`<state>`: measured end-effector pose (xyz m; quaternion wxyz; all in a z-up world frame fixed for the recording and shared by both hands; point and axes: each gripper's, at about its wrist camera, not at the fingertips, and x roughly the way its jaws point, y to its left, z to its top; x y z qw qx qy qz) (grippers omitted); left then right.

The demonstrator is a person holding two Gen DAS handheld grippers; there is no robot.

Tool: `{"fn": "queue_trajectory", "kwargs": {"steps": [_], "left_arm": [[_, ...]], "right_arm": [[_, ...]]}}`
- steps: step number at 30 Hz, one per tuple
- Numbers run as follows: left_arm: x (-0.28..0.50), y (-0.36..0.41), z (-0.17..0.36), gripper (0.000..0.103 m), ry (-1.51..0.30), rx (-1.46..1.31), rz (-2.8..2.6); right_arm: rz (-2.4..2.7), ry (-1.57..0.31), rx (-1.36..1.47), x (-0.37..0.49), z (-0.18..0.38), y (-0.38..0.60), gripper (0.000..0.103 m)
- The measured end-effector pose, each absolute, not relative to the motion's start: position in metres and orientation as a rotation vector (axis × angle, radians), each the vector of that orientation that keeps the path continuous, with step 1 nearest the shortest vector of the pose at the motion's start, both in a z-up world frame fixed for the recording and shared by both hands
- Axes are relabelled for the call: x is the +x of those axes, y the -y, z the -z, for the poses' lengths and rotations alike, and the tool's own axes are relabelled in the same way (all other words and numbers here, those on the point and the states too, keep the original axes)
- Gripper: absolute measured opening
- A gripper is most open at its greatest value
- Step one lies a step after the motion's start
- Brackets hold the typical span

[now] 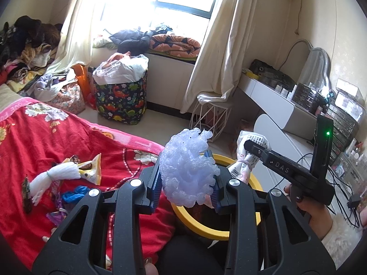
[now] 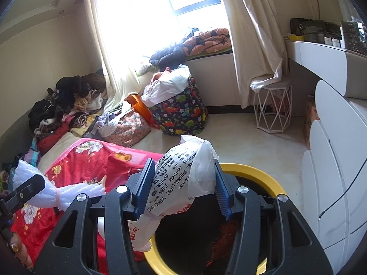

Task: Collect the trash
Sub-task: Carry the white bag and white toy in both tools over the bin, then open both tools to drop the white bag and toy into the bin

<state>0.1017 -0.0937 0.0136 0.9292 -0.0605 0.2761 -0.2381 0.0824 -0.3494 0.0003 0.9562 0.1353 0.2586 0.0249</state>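
Note:
A crumpled pale lavender foam wad [image 1: 188, 167] is pinched between the blue pads of my left gripper [image 1: 185, 180], just above a yellow-rimmed bin [image 1: 206, 230] beside the bed. My right gripper [image 2: 183, 183] is shut on a white printed plastic bag [image 2: 183, 167], which hangs over the same bin [image 2: 252, 171] and its dark inside. In the left wrist view the right gripper [image 1: 248, 147] shows at the right with the bag [image 1: 240, 139]. The left gripper [image 2: 27, 189] and its foam [image 2: 24, 171] show at the right wrist view's left edge.
On the red floral bedspread [image 1: 68, 142] lie a white banded foam bundle [image 1: 57, 176], a yellow wrapper [image 1: 91, 170] and a blue scrap [image 1: 75, 193]. A dinosaur-print hamper [image 1: 121, 96], a white wire stool [image 1: 211, 119] and a cluttered white vanity [image 1: 275, 100] stand around the floor.

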Motion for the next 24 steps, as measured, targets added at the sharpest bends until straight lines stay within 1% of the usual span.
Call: {"fn": "queue_trajectory", "kwargs": {"steps": [11,24], "left_arm": [[0.103,0.124,-0.007,0.027,-0.586,-0.1,0.544],[0.108,0.159,0.015,0.027,-0.634,-0.09,0.623]], "right_arm": [[0.066,-0.524,0.263,0.081,0.01,0.377,0.048],[0.167,-0.547,0.221,0.083,0.03,0.391,0.048]]}}
